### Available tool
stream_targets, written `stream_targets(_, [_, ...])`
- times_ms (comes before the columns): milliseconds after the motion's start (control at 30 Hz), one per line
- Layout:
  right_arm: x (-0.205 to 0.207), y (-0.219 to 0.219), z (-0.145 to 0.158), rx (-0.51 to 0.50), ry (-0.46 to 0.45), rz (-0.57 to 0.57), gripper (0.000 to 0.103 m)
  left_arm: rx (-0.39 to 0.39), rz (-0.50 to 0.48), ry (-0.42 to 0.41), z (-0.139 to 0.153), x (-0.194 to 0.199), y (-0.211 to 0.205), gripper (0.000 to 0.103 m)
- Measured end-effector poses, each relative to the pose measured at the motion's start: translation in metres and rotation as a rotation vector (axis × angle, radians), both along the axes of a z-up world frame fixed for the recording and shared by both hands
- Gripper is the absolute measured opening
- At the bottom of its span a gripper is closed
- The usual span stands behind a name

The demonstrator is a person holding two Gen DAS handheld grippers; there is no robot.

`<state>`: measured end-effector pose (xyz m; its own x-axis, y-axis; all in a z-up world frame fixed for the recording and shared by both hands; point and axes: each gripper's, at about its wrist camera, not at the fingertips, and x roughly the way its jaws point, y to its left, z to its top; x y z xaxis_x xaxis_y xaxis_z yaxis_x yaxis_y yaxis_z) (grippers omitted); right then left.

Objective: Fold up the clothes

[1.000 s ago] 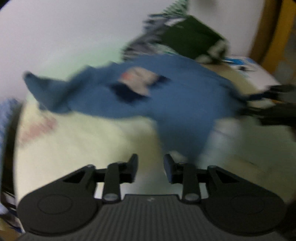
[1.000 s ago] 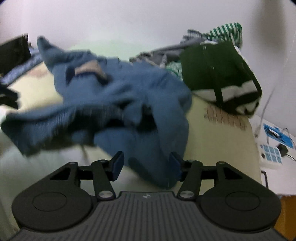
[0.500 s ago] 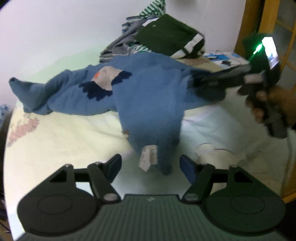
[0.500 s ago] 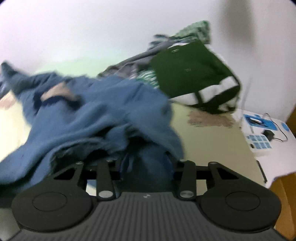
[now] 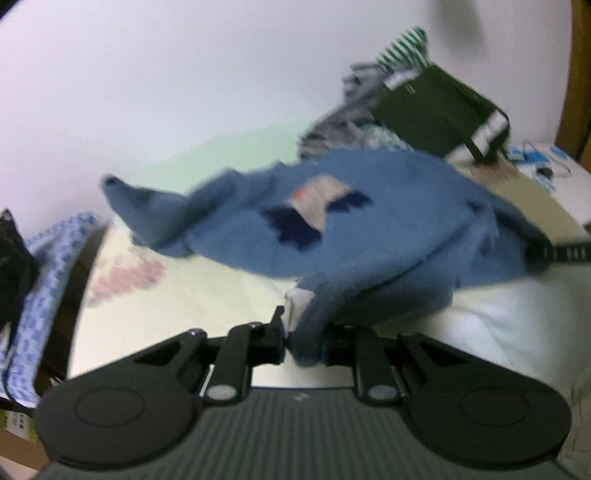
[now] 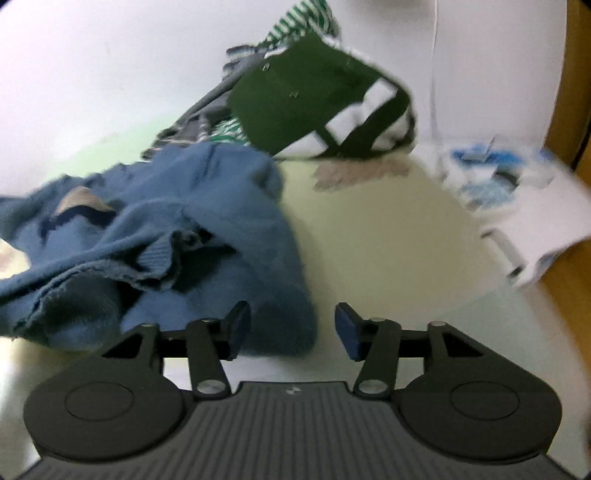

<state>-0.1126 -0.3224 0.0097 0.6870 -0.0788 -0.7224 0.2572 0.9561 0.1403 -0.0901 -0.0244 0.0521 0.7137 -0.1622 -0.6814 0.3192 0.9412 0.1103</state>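
Left tongs (image 5: pixel 301 338) closed tight on an edge of the blue sweater (image 5: pixel 369 236), fabric bunched between the 2 fingers, a small white tag (image 5: pixel 295 306) showing just above the pinch point. Sweater lies crumpled across the pale yellow bed sheet (image 5: pixel 207 295), 1 sleeve (image 5: pixel 147 199) stretched out toward the left in the left wrist view, a pink-white-navy patch (image 5: pixel 317 206) on its front. Both views motion-blurred.

Right tongs (image 6: pixel 291 328) spread wide, nothing between the fingers; the sweater's near fold (image 6: pixel 269 295) sits just ahead of the left finger, contact not clear. In the left wrist view a black ribbed piece (image 5: pixel 561 253) at the sweater's right edge looks like the right tongs, too blurred to confirm.

Behind the sweater, against the white wall (image 5: pixel 184 92): a pile of clothes with a dark green garment with white stripes (image 6: pixel 314 99) on top, green-white striped fabric (image 6: pixel 299 22) and grey striped fabric (image 6: pixel 207 114) under it. Blue patterned cloth (image 5: pixel 40 295) at the far left edge of the left wrist view. To the right of the bed, a white surface (image 6: pixel 554 210) with blurred blue and white items (image 6: pixel 484 184). Wooden frame (image 6: pixel 576 129) at far right.
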Motion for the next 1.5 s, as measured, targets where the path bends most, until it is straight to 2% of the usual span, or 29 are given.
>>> stream_targets(100, [0.009, -0.007, -0.013, 0.072, 0.029, -0.058, 0.053, -0.014, 0.046, -0.042, 0.02, 0.004, 0.013, 0.015])
stream_targets(133, [0.01, -0.008, -0.015, 0.101, 0.009, -0.069, 0.046, -0.018, 0.062, -0.056, 0.026, 0.006, 0.017, 0.008])
stream_targets(167, [0.011, -0.009, -0.016, 0.123, -0.01, -0.07, 0.019, -0.023, 0.077, -0.069, 0.033, 0.007, 0.021, 0.008])
stream_targets(200, [0.014, -0.011, -0.016, 0.14, -0.013, -0.072, 0.012, -0.032, 0.094, -0.076, 0.037, 0.01, 0.025, 0.008])
stream_targets(233, [0.016, -0.012, -0.016, 0.156, -0.017, -0.074, 0.009, -0.04, 0.111, -0.083, 0.041, 0.012, 0.029, 0.006])
stream_targets(300, [0.02, -0.019, -0.007, 0.153, -0.053, -0.078, 0.007, -0.038, 0.152, -0.098, 0.046, 0.017, 0.036, 0.0])
stream_targets(400, [0.024, -0.041, 0.031, 0.092, -0.197, -0.107, 0.005, -0.043, 0.179, -0.073, 0.044, 0.023, 0.043, 0.0])
stream_targets(500, [0.037, -0.062, 0.071, 0.016, -0.304, -0.109, 0.005, -0.09, 0.164, -0.02, 0.036, 0.018, 0.048, 0.0])
stream_targets(567, [0.047, -0.065, 0.089, -0.074, -0.355, -0.097, 0.005, -0.105, 0.138, 0.009, 0.029, 0.01, 0.047, 0.001])
stream_targets(633, [0.059, -0.06, 0.091, -0.17, -0.363, -0.065, 0.006, -0.106, 0.117, 0.039, 0.021, 0.004, 0.045, 0.008])
stream_targets(733, [0.08, -0.04, 0.065, -0.33, -0.224, 0.013, 0.013, -0.091, 0.122, 0.065, 0.01, -0.002, 0.046, 0.014])
stream_targets(800, [0.078, -0.02, 0.044, -0.508, -0.145, 0.038, 0.03, -0.081, 0.126, 0.082, 0.003, -0.005, 0.047, 0.014])
stream_targets(833, [0.07, -0.011, 0.038, -0.587, -0.14, 0.044, 0.037, -0.076, 0.128, 0.091, 0.0, -0.007, 0.047, 0.014])
stream_targets(867, [0.061, -0.003, 0.032, -0.648, -0.135, 0.06, 0.049, -0.071, 0.13, 0.1, -0.004, -0.009, 0.047, 0.014])
stream_targets(900, [0.047, 0.005, 0.03, -0.643, -0.132, 0.121, 0.05, -0.066, 0.132, 0.108, -0.007, -0.01, 0.048, 0.015])
stream_targets(967, [0.015, 0.02, 0.032, -0.511, -0.133, 0.343, 0.048, -0.056, 0.135, 0.126, -0.014, -0.014, 0.048, 0.015])
stream_targets(1067, [-0.03, 0.066, 0.032, -0.421, -0.123, 0.648, 0.052, -0.041, 0.141, 0.152, -0.025, -0.019, 0.049, 0.016])
stream_targets(1167, [-0.061, 0.115, 0.028, -0.363, -0.111, 0.898, 0.054, -0.022, 0.163, 0.163, -0.029, -0.019, 0.053, 0.034])
stream_targets(1233, [-0.075, 0.145, 0.025, -0.391, -0.144, 0.983, 0.06, -0.02, 0.17, 0.161, -0.027, -0.022, 0.059, 0.045])
stream_targets(1300, [-0.085, 0.168, 0.017, -0.487, -0.198, 1.027, 0.069, -0.017, 0.177, 0.158, -0.025, -0.025, 0.065, 0.053])
stream_targets(1367, [-0.091, 0.185, 0.006, -0.597, -0.229, 1.072, 0.07, -0.014, 0.184, 0.156, -0.023, -0.028, 0.072, 0.059])
stream_targets(1433, [-0.092, 0.197, -0.005, -0.666, -0.222, 1.085, 0.066, -0.013, 0.184, 0.161, -0.023, -0.032, 0.076, 0.061])
stream_targets(1467, [-0.088, 0.2, -0.008, -0.658, -0.196, 1.084, 0.046, -0.014, 0.182, 0.167, -0.023, -0.034, 0.077, 0.062])
stream_targets(1500, [-0.083, 0.201, -0.01, -0.639, -0.164, 1.073, 0.015, -0.015, 0.179, 0.173, -0.024, -0.036, 0.079, 0.062])
